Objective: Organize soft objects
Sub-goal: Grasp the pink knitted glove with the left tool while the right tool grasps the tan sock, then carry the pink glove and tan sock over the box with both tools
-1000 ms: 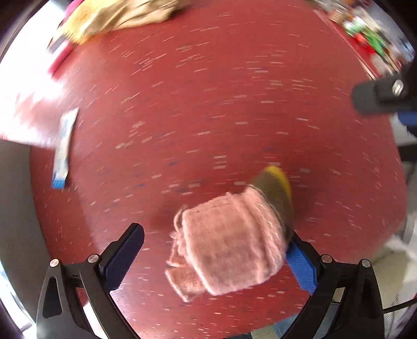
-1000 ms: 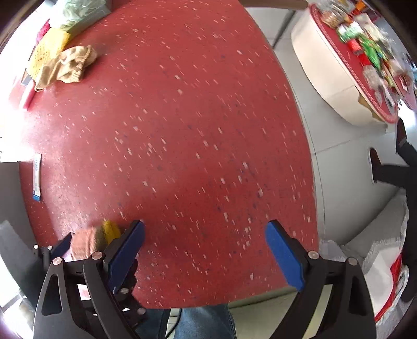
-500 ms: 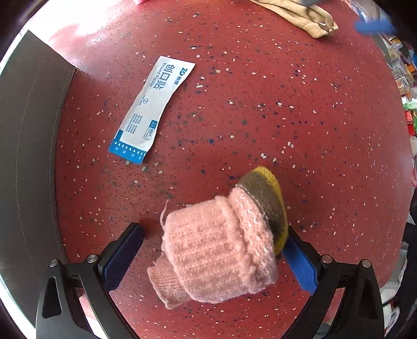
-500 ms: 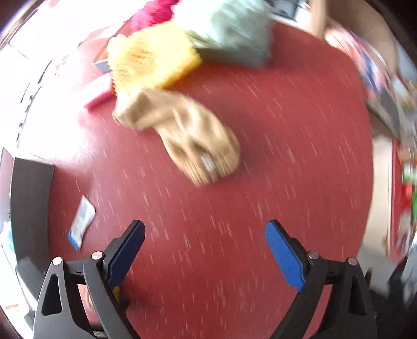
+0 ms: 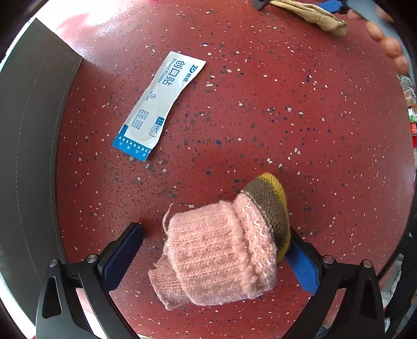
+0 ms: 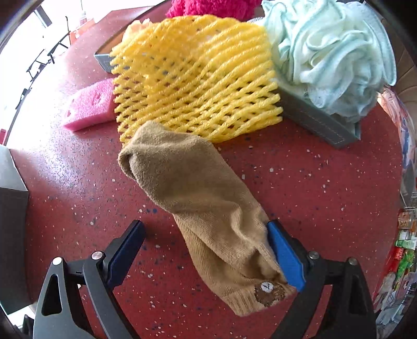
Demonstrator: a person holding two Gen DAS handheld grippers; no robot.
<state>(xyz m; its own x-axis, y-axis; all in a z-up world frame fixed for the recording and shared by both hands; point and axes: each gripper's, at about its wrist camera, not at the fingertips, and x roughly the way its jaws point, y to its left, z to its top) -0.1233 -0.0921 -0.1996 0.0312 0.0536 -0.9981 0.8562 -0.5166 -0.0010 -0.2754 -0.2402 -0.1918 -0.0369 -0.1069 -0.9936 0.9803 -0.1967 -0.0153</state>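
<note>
A rolled pink knitted sock (image 5: 219,255) with an olive and yellow end lies on the red speckled table (image 5: 286,117). It sits between the fingers of my left gripper (image 5: 213,232), which is open, and leans against the right finger (image 5: 302,263). A tan sock (image 6: 198,198) with a small bear patch lies stretched toward me. My right gripper (image 6: 204,226) stands open astride it, and the cuff touches its right finger (image 6: 284,253). That tan sock (image 5: 315,14) also shows at the top of the left wrist view.
A yellow foam net (image 6: 192,78), a pink sponge (image 6: 91,104) and a pale green towel (image 6: 333,60) in a grey box (image 6: 312,117) lie beyond the tan sock. A wound plaster packet (image 5: 159,104) and a grey box wall (image 5: 31,130) sit left of the pink sock.
My right gripper has swung across the table to the tan sock and now straddles it. The left view has turned toward the plaster packet; the pink sock stays between the open fingers.
</note>
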